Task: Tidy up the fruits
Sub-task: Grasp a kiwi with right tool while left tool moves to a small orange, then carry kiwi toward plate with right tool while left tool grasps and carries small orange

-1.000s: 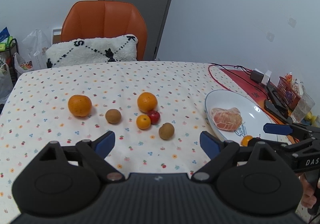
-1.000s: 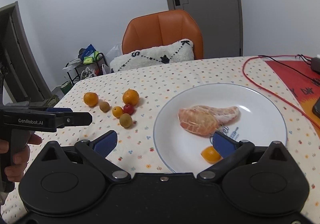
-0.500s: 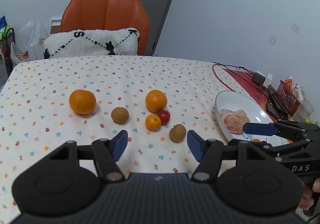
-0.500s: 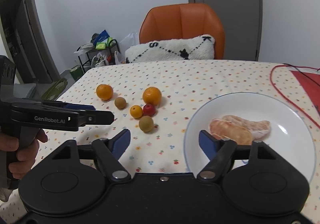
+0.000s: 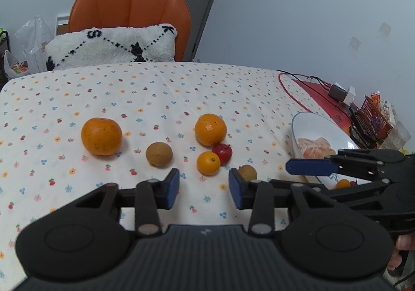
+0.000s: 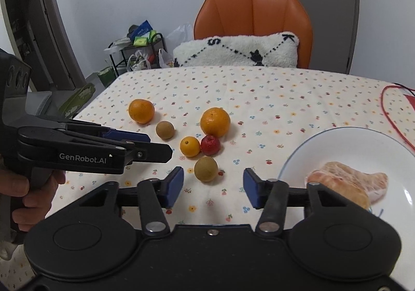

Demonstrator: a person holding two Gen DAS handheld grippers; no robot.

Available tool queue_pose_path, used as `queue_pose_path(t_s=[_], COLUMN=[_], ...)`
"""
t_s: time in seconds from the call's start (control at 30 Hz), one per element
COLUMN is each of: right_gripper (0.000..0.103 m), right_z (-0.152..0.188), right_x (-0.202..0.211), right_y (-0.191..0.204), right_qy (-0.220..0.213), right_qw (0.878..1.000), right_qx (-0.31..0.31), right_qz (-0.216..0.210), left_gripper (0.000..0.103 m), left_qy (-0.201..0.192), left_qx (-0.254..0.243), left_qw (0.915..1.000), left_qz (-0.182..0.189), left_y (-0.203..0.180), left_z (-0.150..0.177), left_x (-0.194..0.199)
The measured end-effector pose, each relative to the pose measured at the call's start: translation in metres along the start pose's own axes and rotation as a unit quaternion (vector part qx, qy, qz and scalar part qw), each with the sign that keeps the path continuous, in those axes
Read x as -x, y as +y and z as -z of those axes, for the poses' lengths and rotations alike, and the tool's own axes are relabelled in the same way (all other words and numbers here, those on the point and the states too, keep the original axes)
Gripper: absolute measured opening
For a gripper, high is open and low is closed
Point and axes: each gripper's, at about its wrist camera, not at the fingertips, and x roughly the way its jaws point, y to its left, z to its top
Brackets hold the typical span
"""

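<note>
The left gripper (image 5: 204,188) and the right gripper (image 6: 213,187) were both held with fingers parted and nothing between them, above the floral tablecloth (image 5: 155,88). Left of the white plate (image 6: 363,140), which carried peeled citrus segments (image 6: 347,184), six loose fruits were grouped: a brown fruit (image 6: 206,168) nearest, then a small orange (image 6: 190,146) touching a red fruit (image 6: 210,145), and a large orange (image 6: 215,122) just behind.

An orange chair (image 6: 253,13) holds a white cushion (image 6: 236,51) behind the table.
</note>
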Motion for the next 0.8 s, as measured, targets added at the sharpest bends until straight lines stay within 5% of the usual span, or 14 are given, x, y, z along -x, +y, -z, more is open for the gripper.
queue_pose_path(t_s=[0.4, 0.53, 0.8], right_gripper=[0.042, 0.024, 0.023], right_z=[-0.006, -0.007, -0.006], right_x=[-0.034, -0.040, -0.025], right_y=[0.004, 0.006, 0.006], right_qy=[0.023, 0.028, 0.016], right_qw=[1.000, 0.999, 0.999], right_qx=[0.009, 0.013, 0.027], right_qz=[-0.008, -0.013, -0.006], left_gripper=[0.036, 0.036, 0.036], left_qy=[0.004, 0.006, 0.008], left_qx=[0.001, 0.000, -0.010], left_qw=[1.0000, 1.0000, 0.9999], left_qz=[0.003, 0.004, 0.006], left_y=[0.009, 0.009, 0.003], left_z=[-0.004, -0.006, -0.009], left_x=[-0.008, -0.010, -0.016])
